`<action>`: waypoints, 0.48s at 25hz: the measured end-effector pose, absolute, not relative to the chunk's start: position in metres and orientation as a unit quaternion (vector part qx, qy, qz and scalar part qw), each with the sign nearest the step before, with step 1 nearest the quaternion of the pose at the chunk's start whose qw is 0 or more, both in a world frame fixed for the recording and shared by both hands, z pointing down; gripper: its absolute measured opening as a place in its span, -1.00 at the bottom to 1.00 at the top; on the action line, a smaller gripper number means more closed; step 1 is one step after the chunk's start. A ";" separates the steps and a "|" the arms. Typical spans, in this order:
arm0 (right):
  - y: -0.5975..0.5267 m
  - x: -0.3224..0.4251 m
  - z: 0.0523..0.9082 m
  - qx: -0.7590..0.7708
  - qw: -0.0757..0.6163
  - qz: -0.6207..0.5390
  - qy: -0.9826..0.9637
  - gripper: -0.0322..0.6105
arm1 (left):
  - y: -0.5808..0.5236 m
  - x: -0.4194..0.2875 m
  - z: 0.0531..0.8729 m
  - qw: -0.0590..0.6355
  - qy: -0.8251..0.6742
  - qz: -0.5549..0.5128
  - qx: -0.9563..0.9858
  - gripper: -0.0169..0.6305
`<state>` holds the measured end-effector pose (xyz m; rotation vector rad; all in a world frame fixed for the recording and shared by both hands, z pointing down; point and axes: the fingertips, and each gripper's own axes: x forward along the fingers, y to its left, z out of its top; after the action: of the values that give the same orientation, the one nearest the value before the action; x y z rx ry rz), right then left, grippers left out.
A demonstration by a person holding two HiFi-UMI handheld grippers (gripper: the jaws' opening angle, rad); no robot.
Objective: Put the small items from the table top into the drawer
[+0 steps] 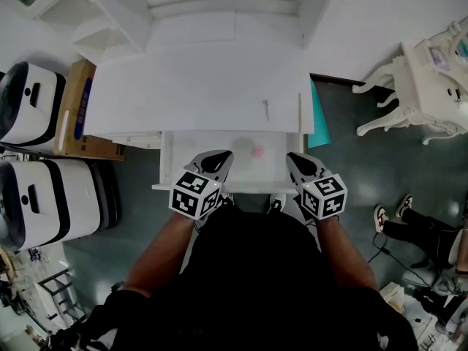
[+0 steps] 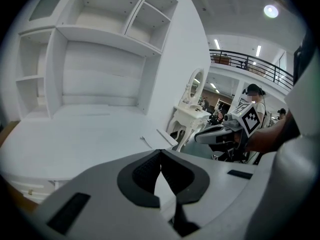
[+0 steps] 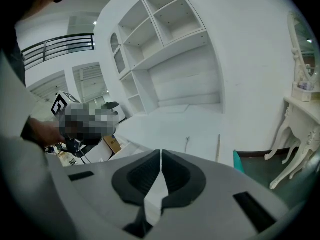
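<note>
At the far left of the head view a cardboard box (image 1: 73,112) sits beside the white table (image 1: 183,86), well clear of the work. Next comes the left gripper (image 1: 219,157), held low over the front of the open drawer (image 1: 167,159). Its own view shows the jaws pressed together tip to tip with nothing between them. Inside the drawer, between the two grippers, lies a small pink item (image 1: 257,151). Beyond it, on the table top near the right front corner, rests a thin dark pin-like item (image 1: 266,111), the only piece not yet in the drawer that I can make out. Its long axis runs front to back, almost square to the drawer front. The far end looks slightly hooked, but it is too small to tell head from tip. A pale slat (image 1: 300,112) lies along the table's right edge, near it. The right gripper (image 1: 295,158) hovers at the drawer's right front corner, likewise clenched and empty. The risk, as I judge it, is that the pin lies flat and is very slender. Jaws closing along its length rather than across it would likely skate over it or flick it off the nearby edge.
</note>
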<state>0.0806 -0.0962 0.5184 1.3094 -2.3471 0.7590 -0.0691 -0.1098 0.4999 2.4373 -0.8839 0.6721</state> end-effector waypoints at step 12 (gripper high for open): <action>-0.147 0.067 0.570 0.476 0.224 0.253 -0.812 -0.80 | -0.114 -0.103 0.522 0.266 -0.353 0.267 0.857 -0.91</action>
<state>0.0670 -0.1474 0.5699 1.3129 -2.2409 0.6980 -0.1034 -0.1136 0.5217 2.3133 -0.9539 0.7199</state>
